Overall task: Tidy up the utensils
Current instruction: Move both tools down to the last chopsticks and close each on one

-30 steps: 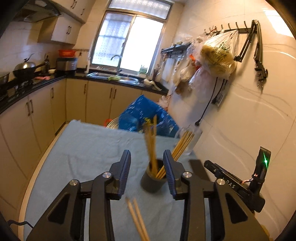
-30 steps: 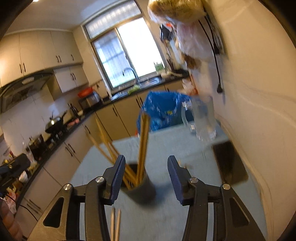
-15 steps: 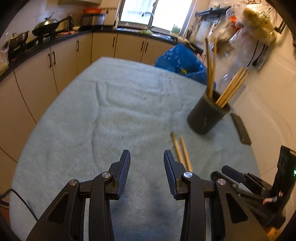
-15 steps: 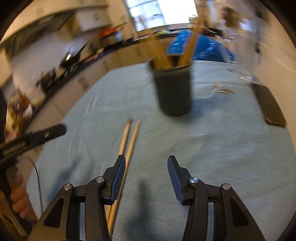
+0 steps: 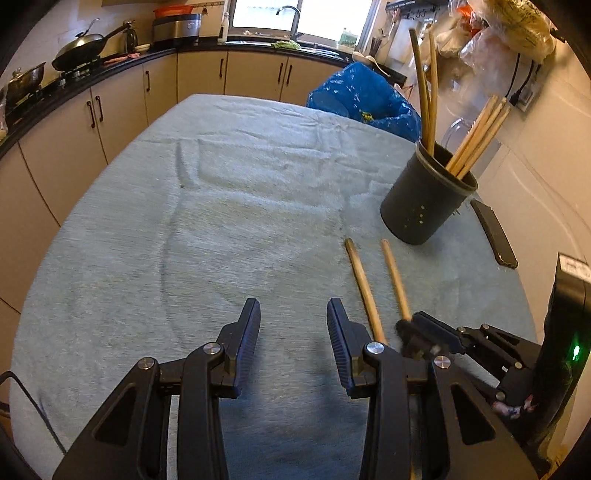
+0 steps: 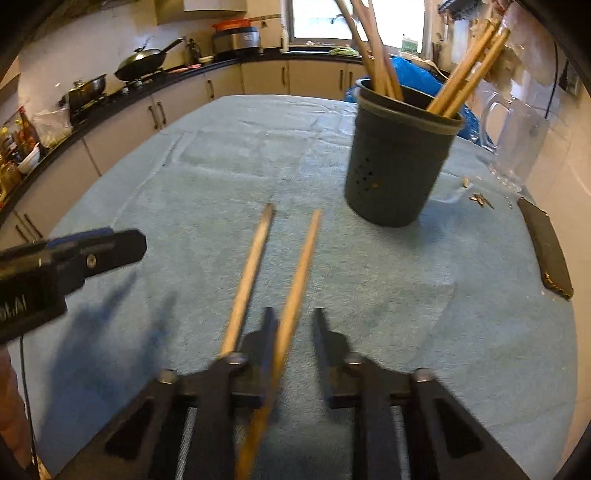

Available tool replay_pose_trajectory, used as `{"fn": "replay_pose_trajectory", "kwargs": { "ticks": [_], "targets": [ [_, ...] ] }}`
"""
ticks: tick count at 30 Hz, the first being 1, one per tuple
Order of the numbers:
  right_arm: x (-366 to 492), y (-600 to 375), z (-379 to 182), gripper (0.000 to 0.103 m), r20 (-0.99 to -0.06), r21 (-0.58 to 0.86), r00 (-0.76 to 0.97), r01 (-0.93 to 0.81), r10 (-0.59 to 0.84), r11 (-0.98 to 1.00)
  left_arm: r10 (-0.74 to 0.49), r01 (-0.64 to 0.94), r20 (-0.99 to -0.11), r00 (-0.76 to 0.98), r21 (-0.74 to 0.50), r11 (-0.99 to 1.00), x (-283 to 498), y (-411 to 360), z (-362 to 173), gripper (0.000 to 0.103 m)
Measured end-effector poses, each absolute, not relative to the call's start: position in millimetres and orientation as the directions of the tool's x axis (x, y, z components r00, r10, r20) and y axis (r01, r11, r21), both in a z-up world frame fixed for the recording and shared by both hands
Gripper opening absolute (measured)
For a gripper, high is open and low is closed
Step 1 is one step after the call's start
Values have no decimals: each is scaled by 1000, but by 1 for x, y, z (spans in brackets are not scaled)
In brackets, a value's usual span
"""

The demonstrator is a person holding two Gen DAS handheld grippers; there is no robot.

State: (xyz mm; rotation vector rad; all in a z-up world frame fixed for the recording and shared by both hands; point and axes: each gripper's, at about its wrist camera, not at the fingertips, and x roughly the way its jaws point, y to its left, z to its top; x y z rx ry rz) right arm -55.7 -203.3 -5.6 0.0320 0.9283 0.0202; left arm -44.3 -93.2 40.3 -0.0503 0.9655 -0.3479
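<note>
Chopsticks now lie between the right gripper's parted jaws — left gripper stays open.

Beige cabinets under black counter, bright window, tiled wall, teal-clothed table

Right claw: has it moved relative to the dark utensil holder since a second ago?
Yes. The right claw has pulled back and dropped low, away from the utensil holder, over the two loose chopsticks on the cloth.
</note>
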Motion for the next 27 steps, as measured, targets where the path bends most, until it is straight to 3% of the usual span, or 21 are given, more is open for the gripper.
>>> {"fn": "replay_pose_trajectory", "kwargs": {
  "ticks": [7, 14, 23, 25, 27],
  "targets": [
    [-70, -254, -3, 8, -815, 88, 579, 117, 4, 989, -302, 327, -834, 462, -157, 932, -43, -127, 27, 36],
    [-93, -293, -1, 8, -820, 106, 572, 187, -21, 977, -279, 374, -866, 414, -118, 920, -44, -163, 13, 44],
    [-104, -297, -1, 8, -810, 104, 586, 191, -28, 976, -191, 422, -861, 472, 31, 906, -50, -195, 8, 48],
    [-106, -297, -1, 8, -808, 107, 588, 190, -26, 976, -191, 435, -857, 479, 43, 899, -52, -198, 9, 41],
    [-106, -297, -2, 8, -808, 114, 589, 192, -22, 975, -196, 451, -857, 476, 46, 891, -55, -202, 10, 10]
  ]
}}
